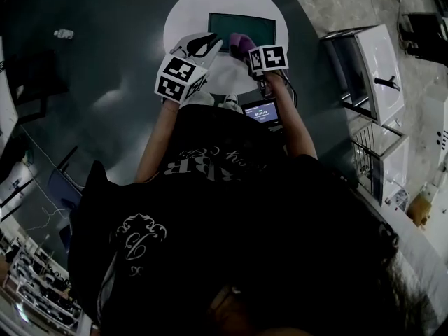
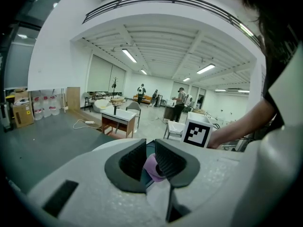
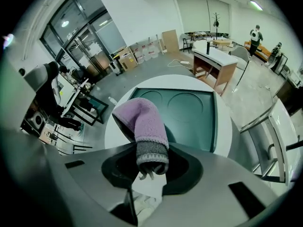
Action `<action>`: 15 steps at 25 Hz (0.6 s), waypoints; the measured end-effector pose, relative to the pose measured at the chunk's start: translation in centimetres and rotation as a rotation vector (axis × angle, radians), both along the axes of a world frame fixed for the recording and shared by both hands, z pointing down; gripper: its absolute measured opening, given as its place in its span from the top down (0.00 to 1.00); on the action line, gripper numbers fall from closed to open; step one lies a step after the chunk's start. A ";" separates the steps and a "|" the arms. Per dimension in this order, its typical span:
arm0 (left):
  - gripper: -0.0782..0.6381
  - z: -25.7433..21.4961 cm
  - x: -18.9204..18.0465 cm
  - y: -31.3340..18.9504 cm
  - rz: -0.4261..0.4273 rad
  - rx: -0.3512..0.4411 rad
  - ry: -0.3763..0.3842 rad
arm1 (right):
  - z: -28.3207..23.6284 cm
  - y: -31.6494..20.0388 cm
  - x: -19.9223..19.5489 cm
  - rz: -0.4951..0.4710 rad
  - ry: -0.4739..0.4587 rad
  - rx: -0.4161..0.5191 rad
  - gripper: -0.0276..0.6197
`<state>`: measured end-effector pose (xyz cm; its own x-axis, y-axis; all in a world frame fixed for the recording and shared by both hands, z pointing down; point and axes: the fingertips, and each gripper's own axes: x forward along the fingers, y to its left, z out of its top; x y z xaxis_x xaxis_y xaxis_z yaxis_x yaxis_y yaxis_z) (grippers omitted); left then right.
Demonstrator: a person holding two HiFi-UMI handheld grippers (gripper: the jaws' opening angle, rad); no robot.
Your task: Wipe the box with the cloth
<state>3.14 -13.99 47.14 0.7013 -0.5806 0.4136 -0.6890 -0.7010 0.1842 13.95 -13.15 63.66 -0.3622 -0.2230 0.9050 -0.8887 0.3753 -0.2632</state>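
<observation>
A dark green flat box [image 1: 242, 28] lies on a round white table [image 1: 189, 12]. My right gripper [image 1: 246, 49] is shut on a purple cloth [image 1: 241, 43] with a grey band. In the right gripper view the cloth [image 3: 142, 119] sticks out of the gripper [image 3: 151, 167] and hangs above the near left part of the box [image 3: 194, 112]. My left gripper [image 1: 204, 45] hovers just left of it at the box's near edge. It holds nothing, and its jaws stand a narrow gap apart [image 2: 150, 157], through which the cloth [image 2: 152, 168] shows.
White cabinets [image 1: 378, 68] stand to the right of the table. A small lit screen [image 1: 261, 110] sits at the person's waist. A wooden desk [image 3: 213, 56] is beyond the table, and people [image 2: 180, 103] stand far back in the hall.
</observation>
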 end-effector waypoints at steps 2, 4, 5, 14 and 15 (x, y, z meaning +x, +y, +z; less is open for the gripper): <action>0.82 0.1 0.6 0.1 0.020 0.000 -0.001 | -0.1 0.1 1.3 0.028 0.008 0.003 0.80; 0.82 0.0 1.3 0.1 0.037 -0.002 0.002 | -0.2 0.3 2.6 0.055 0.017 0.004 0.80; 0.82 0.0 1.6 0.1 0.046 -0.002 0.003 | -0.2 0.4 3.4 0.068 0.023 0.005 0.80; 0.82 0.3 4.0 0.7 0.105 -0.002 -0.003 | -0.6 1.6 9.7 0.180 0.072 0.012 0.80; 0.82 0.2 4.2 0.8 0.106 -0.003 -0.001 | -0.7 1.7 10.2 0.189 0.074 0.013 0.80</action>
